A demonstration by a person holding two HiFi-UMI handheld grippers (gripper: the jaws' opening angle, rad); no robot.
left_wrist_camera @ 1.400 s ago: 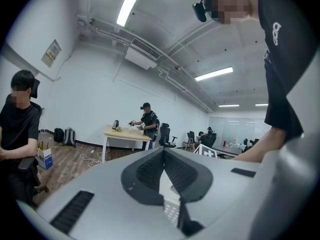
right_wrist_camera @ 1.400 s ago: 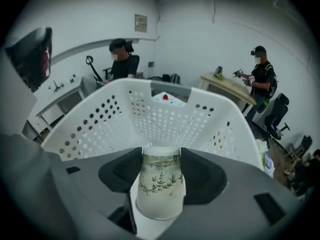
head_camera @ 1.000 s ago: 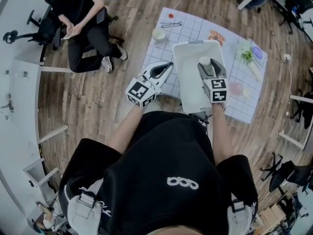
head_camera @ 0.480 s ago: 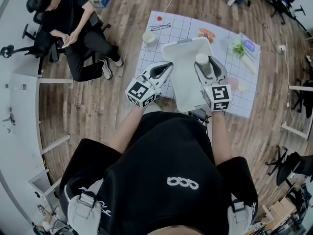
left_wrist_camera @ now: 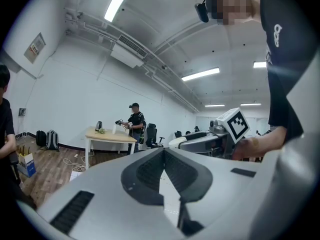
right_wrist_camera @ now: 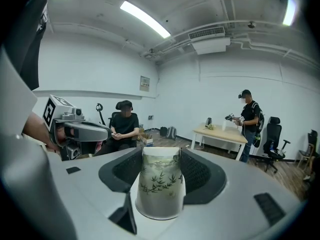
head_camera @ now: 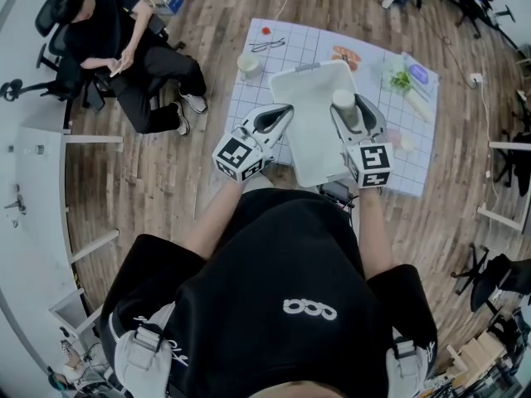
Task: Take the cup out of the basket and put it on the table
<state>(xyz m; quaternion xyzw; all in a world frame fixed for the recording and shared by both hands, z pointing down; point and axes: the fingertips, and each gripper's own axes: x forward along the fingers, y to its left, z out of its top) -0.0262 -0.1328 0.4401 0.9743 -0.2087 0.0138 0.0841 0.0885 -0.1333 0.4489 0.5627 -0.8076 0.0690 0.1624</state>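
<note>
Right gripper view tells me the right tongs (right_wrist_camera: pixel 161 156) are clamped on the cup (right_wrist_camera: pixel 159 186), which I judge is raised above the basket (head_camera: pixel 309 143), left tongs (left_wrist_camera: pixel 163 153) pressed together empty, so setting it on the desk (head_camera: pixel 419 160) remains.

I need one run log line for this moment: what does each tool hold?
right tool: shut on cup | cup: over basket's right side in head view | left tool: shut, empty
</note>
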